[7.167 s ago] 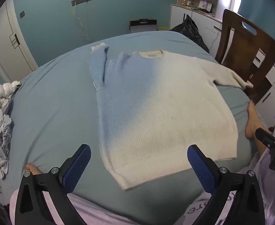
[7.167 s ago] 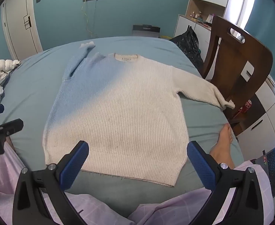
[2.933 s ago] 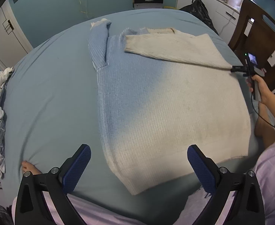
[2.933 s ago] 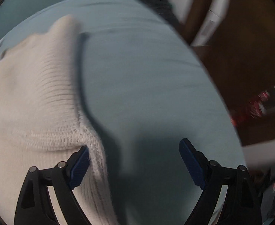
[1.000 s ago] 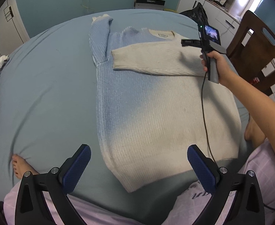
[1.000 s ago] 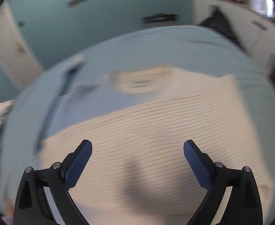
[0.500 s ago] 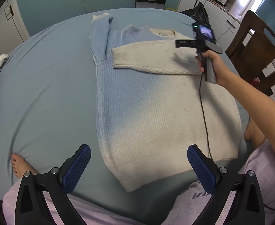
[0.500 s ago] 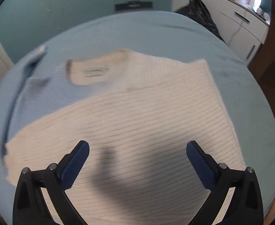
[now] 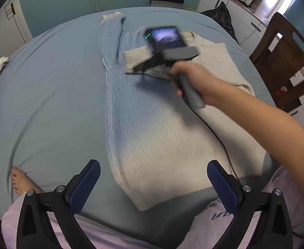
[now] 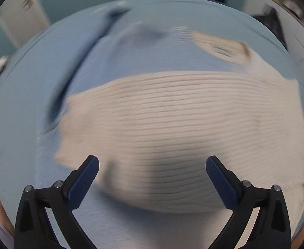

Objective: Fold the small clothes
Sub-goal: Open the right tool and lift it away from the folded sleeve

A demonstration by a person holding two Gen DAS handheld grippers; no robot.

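Right tongs (image 10: 152, 167) moved left | one sweater (image 9: 168, 137) | two tongs, open

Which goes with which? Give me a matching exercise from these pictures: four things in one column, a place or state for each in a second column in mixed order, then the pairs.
Things
1. sweater
2. folded sleeve
3. left gripper
4. wooden chair

Places or states
A. open, holding nothing, near the sweater's hem
B. lying across the sweater's chest
C. standing beside the bed
D. spread flat on the bed

Pairs: 1-D, 2-B, 3-A, 4-C
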